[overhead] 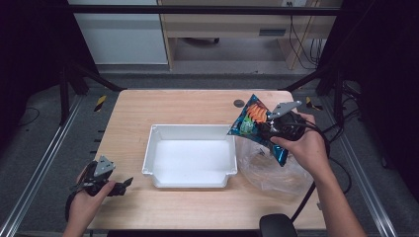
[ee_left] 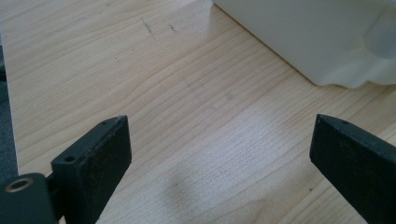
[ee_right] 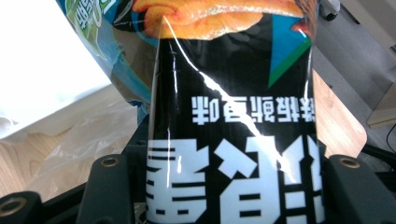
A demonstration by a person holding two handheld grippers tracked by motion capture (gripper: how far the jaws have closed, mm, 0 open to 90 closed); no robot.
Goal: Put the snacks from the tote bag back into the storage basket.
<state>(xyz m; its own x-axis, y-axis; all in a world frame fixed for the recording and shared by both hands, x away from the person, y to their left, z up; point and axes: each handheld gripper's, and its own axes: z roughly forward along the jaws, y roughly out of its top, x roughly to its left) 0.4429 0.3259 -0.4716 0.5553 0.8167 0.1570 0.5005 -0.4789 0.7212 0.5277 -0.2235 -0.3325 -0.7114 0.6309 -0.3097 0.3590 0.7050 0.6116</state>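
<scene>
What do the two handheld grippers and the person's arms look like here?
Both the left gripper and the right gripper are black, each topped by a grey three-cornered plate. The jaws are flat black blocks with small screw holes. A black cable trails from the right one. The forearms are bare, with no sleeves.

A glossy blue-and-black snack bag (overhead: 256,129) with orange pictures hangs tilted above the table's right side.

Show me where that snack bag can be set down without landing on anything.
The white bin is empty inside. Bare table runs behind it, and also left of it, near the left gripper. Right of the bin is crowded: the clear plastic bag lies under the right gripper holding the snack bag.
</scene>
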